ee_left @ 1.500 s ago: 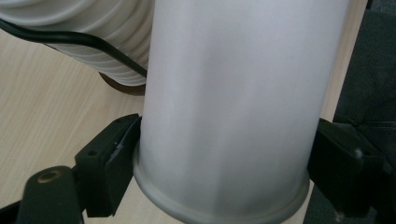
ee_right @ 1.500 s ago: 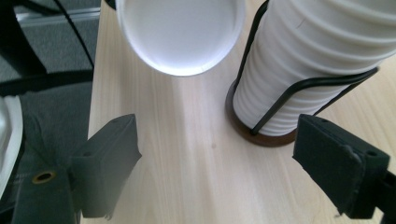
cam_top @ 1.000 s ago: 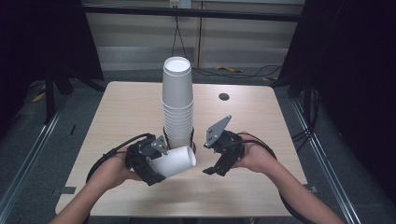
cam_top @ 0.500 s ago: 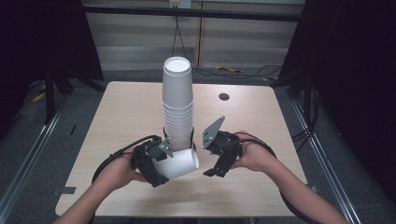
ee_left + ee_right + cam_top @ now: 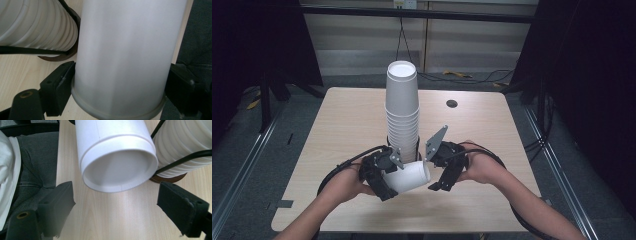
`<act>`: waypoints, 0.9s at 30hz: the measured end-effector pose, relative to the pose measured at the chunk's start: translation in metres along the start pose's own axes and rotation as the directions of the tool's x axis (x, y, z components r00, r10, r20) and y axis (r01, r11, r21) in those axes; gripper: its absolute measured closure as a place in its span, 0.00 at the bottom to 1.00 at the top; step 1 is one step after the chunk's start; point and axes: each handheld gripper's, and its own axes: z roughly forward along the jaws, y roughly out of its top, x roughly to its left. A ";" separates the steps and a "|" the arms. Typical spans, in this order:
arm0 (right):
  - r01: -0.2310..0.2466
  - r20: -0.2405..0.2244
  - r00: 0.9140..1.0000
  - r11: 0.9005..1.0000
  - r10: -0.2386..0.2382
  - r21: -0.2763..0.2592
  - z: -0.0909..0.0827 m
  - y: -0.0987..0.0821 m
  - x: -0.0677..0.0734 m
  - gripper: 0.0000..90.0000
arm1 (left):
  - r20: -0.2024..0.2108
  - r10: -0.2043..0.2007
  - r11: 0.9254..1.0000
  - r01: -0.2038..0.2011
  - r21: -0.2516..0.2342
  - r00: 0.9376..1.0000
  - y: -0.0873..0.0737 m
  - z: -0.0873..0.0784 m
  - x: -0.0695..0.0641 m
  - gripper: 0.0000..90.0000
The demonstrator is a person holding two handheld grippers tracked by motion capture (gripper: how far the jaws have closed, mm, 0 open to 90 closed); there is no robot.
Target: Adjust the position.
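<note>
So we've got the left gripper (image 5: 384,182) clamped on a single white cup (image 5: 409,176), which lies on its side just above the near middle of the table (image 5: 342,125). In the left gripper view we see both black pads pressed against the cup's (image 5: 122,60) wall right next to its rim, one on each side, so that's a firm grip across the wide end. The cup's closed bottom points to the right, toward the other hand.

The right gripper (image 5: 439,177) sits just right of that cup, with its jaws standing well apart and nothing between them. In the right gripper view we're looking straight at the recessed bottom of the cup (image 5: 117,167), which floats above the gap between the two pads without touching either one. Bare wood of the table (image 5: 120,215) shows between the jaws.

Just behind both grippers stands the tall stack of cups (image 5: 402,110), upside down, on a dark round base, roughly mid-table. It's very close to the held cup; whether they actually touch we can't tell. In the gripper views the ribbed rims of the stack (image 5: 37,25) show right beside the held cup, with a black cable crossing in front of them.
</note>
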 end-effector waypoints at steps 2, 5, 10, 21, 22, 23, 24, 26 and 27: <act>0.003 0.002 1.000 1.000 -0.003 0.002 0.000 0.001 0.000 0.15 | 0.006 -0.003 1.000 0.003 0.001 1.000 0.002 0.000 0.000 0.18; 0.001 0.002 1.000 1.000 -0.001 0.006 0.001 0.002 0.000 0.15 | 0.004 0.006 1.000 -0.006 -0.001 1.000 0.004 0.001 -0.001 0.18; 0.013 0.001 1.000 1.000 -0.013 0.009 0.002 0.005 0.001 0.15 | 0.008 0.003 1.000 -0.003 0.002 1.000 0.008 0.002 -0.002 0.18; 0.014 -0.020 1.000 1.000 -0.014 0.015 0.005 0.014 0.003 0.15 | 0.004 0.020 1.000 -0.020 0.005 1.000 0.016 0.005 -0.006 0.18; 0.013 -0.021 1.000 1.000 -0.013 0.016 0.005 0.014 0.003 0.16 | 0.008 0.024 1.000 -0.024 -0.003 1.000 0.016 0.005 -0.006 0.18; 0.015 -0.019 1.000 1.000 -0.015 0.017 0.005 0.014 0.003 0.16 | 0.007 0.027 1.000 -0.027 0.003 1.000 0.016 0.005 -0.006 0.18; 0.009 -0.021 1.000 1.000 -0.009 0.018 0.005 0.014 0.003 0.16 | 0.007 0.025 1.000 -0.025 0.002 1.000 0.016 0.006 -0.006 0.18; 0.014 -0.021 1.000 1.000 -0.013 0.017 0.006 0.015 0.003 0.16 | 0.007 0.034 0.999 -0.034 0.014 0.999 0.016 0.006 -0.005 0.18; 0.016 -0.023 1.000 1.000 -0.016 0.018 0.006 0.015 0.003 0.17 | 0.010 0.030 1.000 -0.030 0.002 0.999 0.017 0.007 -0.006 0.18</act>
